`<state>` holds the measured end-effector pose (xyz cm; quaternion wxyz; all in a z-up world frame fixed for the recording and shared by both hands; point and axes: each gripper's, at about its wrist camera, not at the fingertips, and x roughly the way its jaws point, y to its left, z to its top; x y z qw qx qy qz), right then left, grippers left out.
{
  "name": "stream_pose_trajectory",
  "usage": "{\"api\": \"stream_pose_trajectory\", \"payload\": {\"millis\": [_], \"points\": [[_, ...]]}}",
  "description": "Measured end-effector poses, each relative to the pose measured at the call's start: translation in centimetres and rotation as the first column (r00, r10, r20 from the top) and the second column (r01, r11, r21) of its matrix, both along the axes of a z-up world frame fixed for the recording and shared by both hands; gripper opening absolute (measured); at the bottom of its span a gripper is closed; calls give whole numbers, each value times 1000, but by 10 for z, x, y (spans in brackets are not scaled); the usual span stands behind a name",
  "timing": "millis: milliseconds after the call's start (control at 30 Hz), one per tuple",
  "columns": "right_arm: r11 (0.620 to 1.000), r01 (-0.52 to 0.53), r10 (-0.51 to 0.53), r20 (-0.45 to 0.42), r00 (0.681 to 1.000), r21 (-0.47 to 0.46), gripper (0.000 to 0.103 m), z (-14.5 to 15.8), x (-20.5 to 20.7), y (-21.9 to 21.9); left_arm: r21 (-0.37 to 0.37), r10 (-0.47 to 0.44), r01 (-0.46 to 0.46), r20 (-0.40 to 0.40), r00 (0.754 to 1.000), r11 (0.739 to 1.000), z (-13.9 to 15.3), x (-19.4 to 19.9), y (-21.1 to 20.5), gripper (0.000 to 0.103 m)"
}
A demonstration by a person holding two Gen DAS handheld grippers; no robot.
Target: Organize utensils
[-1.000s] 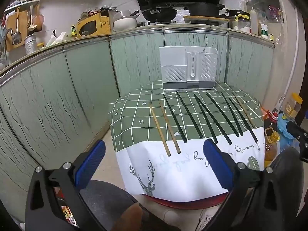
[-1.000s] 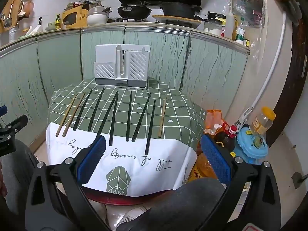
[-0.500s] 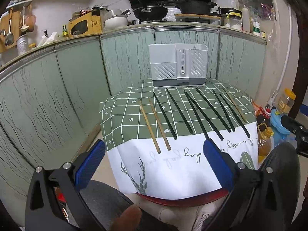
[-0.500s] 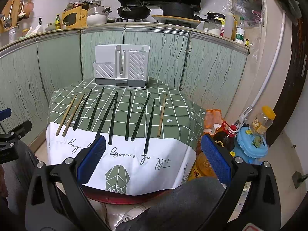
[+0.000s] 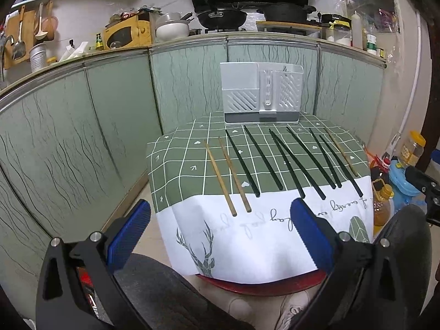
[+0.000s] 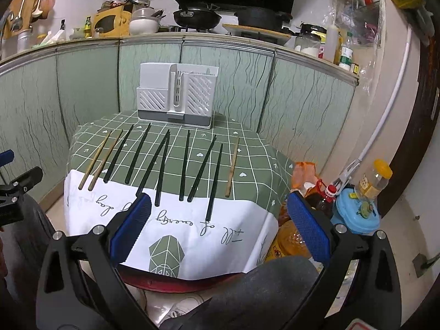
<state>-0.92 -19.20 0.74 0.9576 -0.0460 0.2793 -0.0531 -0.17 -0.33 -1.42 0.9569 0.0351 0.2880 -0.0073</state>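
Here both grippers hang short of the small table, spread wide and holding nothing. The left gripper (image 5: 220, 228) has its blue pads (image 5: 129, 233) far apart, one at about 7 o'clock and the other at 5 o'clock in its own view, and neither touches the tablecloth (image 5: 178, 165); the near end of one black chopstick seems to sit just above the right-hand pad, though the fisheye makes the gap hard to judge. The right gripper (image 6: 220, 225) is just as wide, its pads (image 6: 309, 227) framing the hanging white edge of the cloth with nothing between them. On the green checked top, the chopsticks lie in a loose row pointing toward 12 o'clock: two wooden chopsticks (image 5: 227, 174) side by side at the left end, a run of black chopsticks (image 5: 288, 162) in the middle, two of them meeting at their far tips, and a single wooden chopstick (image 6: 232, 167) at the right end. At 12 o'clock, at the far edge of the table, stands the white utensil holder (image 5: 261, 93), upright; its compartments cannot be seen into. A person's grey-clad knees (image 6: 261, 288) fill the bottom of both views.
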Motion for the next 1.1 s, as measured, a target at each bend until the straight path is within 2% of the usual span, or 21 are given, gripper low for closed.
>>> {"api": "stream_pose_trajectory", "payload": {"millis": [267,1100], "points": [[1000,10,-10,-17,1000,10,95,-3,2,-4,-14,28,-27,16,999,1000,1,-2,6,98],[1000,18,-17,-40,999,21,95,-7,5,-9,-29,29,-29,4,1000,999,-1,-2,8,98]]}}
